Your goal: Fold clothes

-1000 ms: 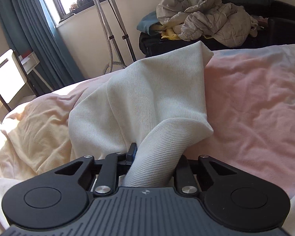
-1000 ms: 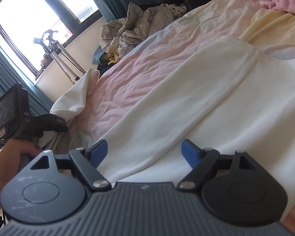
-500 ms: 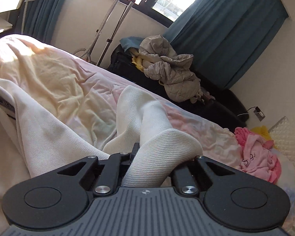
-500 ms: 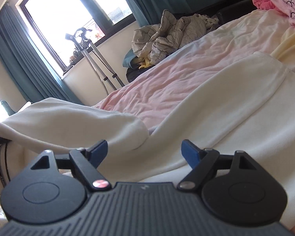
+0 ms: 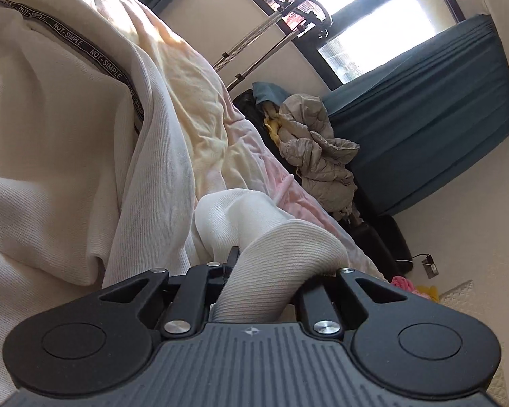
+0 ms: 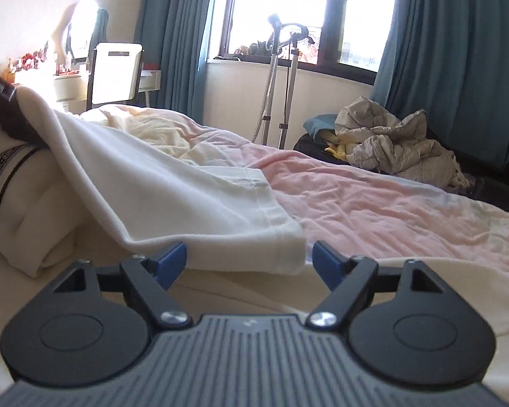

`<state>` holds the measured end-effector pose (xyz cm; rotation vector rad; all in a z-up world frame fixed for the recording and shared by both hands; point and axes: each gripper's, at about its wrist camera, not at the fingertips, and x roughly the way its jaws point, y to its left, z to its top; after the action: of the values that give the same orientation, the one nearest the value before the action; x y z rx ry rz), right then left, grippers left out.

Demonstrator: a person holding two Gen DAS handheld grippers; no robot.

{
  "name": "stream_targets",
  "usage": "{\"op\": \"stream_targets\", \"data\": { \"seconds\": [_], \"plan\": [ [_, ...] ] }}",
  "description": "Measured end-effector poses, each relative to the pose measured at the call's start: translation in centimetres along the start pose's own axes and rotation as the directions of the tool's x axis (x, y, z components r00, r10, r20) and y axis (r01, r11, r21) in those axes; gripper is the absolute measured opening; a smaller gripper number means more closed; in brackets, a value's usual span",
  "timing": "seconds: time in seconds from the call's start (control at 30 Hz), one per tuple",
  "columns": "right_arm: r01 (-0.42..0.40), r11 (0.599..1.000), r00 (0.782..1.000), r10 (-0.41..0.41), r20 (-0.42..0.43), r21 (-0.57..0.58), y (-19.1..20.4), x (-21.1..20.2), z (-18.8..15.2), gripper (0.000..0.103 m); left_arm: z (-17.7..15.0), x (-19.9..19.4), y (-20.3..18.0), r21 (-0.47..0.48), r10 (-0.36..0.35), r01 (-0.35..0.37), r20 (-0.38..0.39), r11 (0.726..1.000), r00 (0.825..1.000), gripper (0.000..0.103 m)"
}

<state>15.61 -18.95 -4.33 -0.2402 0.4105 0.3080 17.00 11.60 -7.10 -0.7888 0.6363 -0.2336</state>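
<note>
A white ribbed garment with a black printed neck tape lies on the bed. My left gripper is shut on a bunched fold of the white garment, which hides the fingertips. In the right wrist view the same garment drapes down from the upper left, its hemmed corner lying just ahead of my right gripper. The right gripper is open and empty, its blue pads on either side of the hem's near edge.
The bed carries a pink and cream cover. A grey quilted jacket lies on a dark sofa by the teal curtains. A garment steamer stand is at the window. Pink clothes lie far right.
My left gripper has swung with its fold across the garment, toward the collar side. The right gripper has dropped low, and the folded-over hem now lies just in front of it.
</note>
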Motion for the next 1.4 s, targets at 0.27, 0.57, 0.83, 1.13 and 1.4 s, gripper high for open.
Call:
{"op": "stream_targets", "data": {
  "seconds": [0.27,0.57,0.83,1.13,1.4],
  "plan": [
    [-0.024,0.895,1.0,0.014,-0.026,-0.445,4.7,0.0,-0.3,0.081,0.4,0.4,0.8,0.051,-0.002,0.002,-0.012,0.999,1.0,0.016],
    [-0.014,0.965,0.996,-0.009,-0.086,-0.264,1.7,2.7,2.6,0.034,0.1,0.0,0.6,0.098,0.004,-0.002,-0.019,0.995,1.0,0.017],
    [0.039,0.977,0.998,-0.028,-0.055,0.212,-6.3,-0.2,9.8,0.003,-1.2,-0.1,-1.6,0.181,-0.066,0.072,-0.039,0.981,0.997,0.067],
    [0.279,0.85,0.958,-0.278,-0.071,0.446,-15.8,-7.6,16.0,0.003,-3.8,-1.3,-4.5,0.321,-0.191,0.184,-0.009,0.929,0.981,0.084],
    [0.566,0.691,0.824,-0.483,-0.297,0.45,-26.9,-1.4,13.5,0.003,-4.3,0.3,-3.1,0.282,-0.078,0.068,0.024,0.957,0.997,0.084]
  ]
}}
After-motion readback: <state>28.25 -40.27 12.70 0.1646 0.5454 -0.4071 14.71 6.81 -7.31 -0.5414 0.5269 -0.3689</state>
